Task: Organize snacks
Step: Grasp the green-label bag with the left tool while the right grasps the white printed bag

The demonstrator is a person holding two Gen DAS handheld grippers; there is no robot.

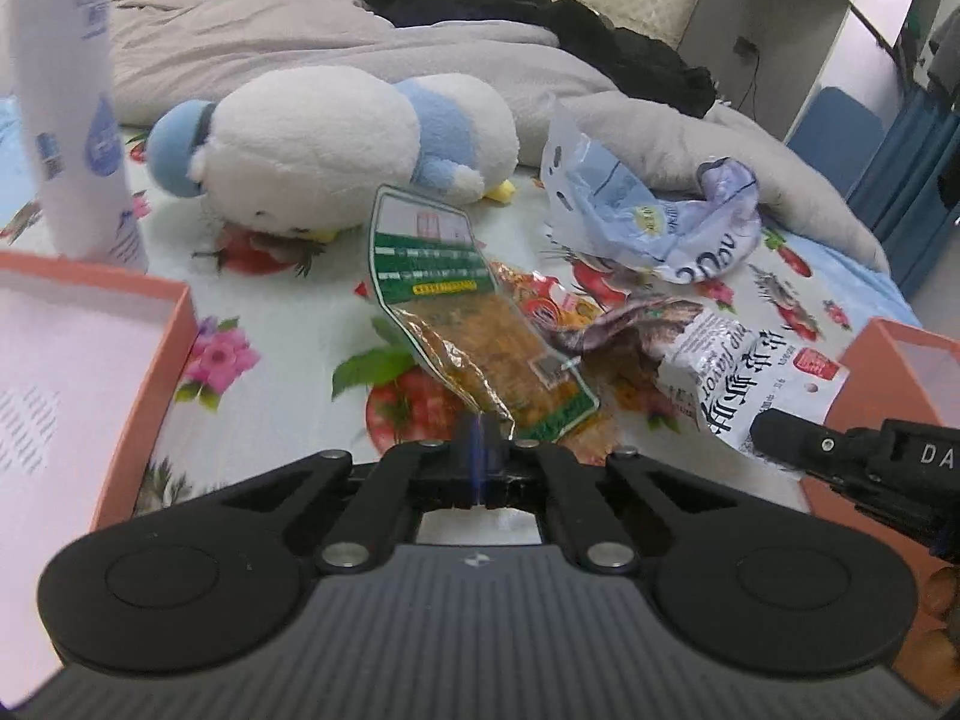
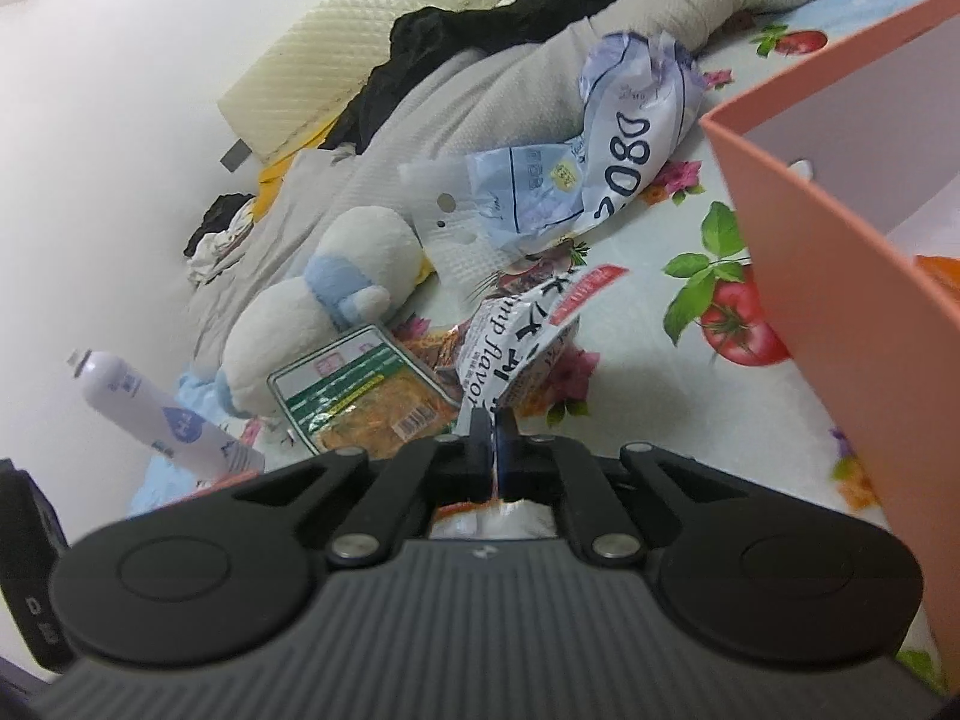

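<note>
Left gripper [image 1: 480,438]: jaws together, clamped on the near corner of green-edged snack packet [image 1: 474,324], packet standing up from the pinch and leaning away over the floral bedsheet [image 1: 270,372]. Right gripper [image 2: 493,420]: jaws closed, pinching the lower edge of white shrimp-flavour bag [image 2: 516,342], bag rising straight ahead of the fingertips and bent over at the top. Both packets side by side, edges overlapping, in the gap between two boxes. Crumpled pale blue bag [image 1: 660,222] beyond them, apart from either gripper, lying against the grey blanket [image 1: 300,36]. Left orange box [image 1: 102,360] just left of the left gripper, pale inside, nothing visible within. Right orange box [image 2: 840,228] just right of the right gripper, holding something orange, partly hidden. Plush penguin [image 1: 336,144] and white bottle [image 1: 72,108] behind, near the left box.
</note>
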